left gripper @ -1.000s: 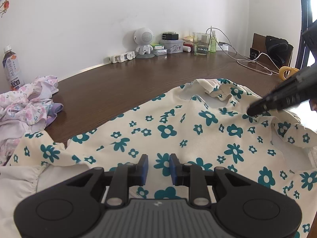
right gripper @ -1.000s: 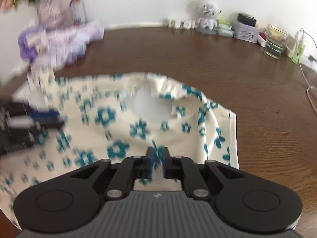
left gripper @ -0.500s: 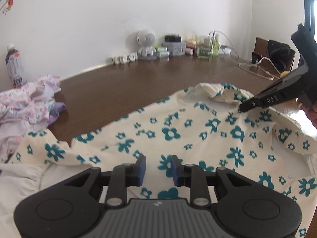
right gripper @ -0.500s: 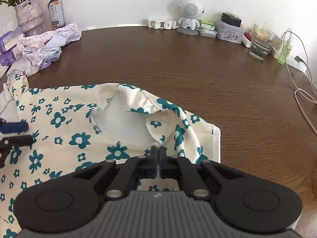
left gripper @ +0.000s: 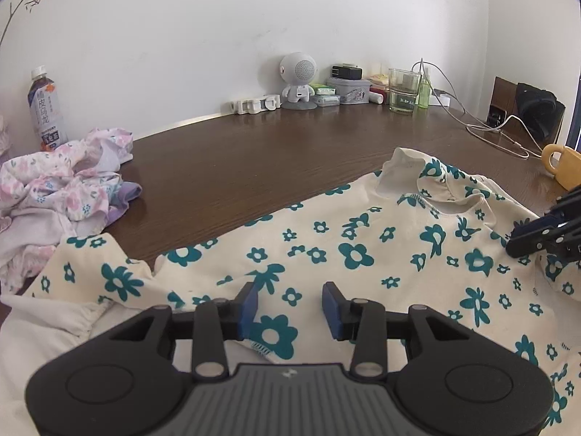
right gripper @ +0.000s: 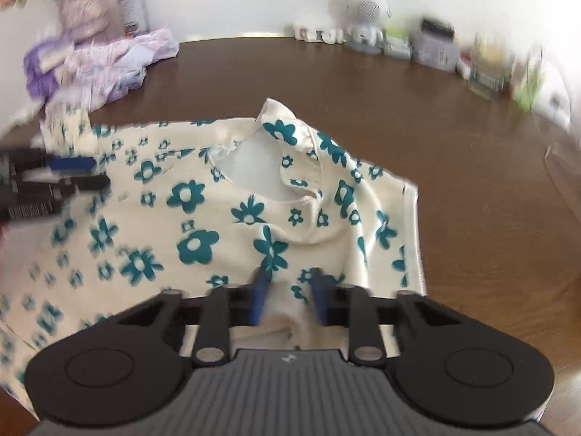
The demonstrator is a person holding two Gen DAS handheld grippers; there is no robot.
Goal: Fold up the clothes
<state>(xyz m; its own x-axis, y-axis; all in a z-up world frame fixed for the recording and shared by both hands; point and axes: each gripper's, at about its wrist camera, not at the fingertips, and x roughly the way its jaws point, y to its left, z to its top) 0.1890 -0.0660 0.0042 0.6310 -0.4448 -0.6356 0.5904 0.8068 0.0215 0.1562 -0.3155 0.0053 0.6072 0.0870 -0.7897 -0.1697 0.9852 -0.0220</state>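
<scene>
The brown table (left gripper: 290, 167) carries the cream floral garment (left gripper: 363, 254), spread flat near its front edge with the neckline (right gripper: 261, 181) facing away. The left gripper (left gripper: 289, 307) and right gripper (right gripper: 287, 299) both hover over the cloth, jaws spread, gripping nothing. Judged step: between folds; the next move calls for pinching an edge or sleeve and carrying it across.

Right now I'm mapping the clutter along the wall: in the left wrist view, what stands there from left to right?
Tea bottle → white clips → round-headed robot figure → grey tin → glass → small green bottle.
</scene>
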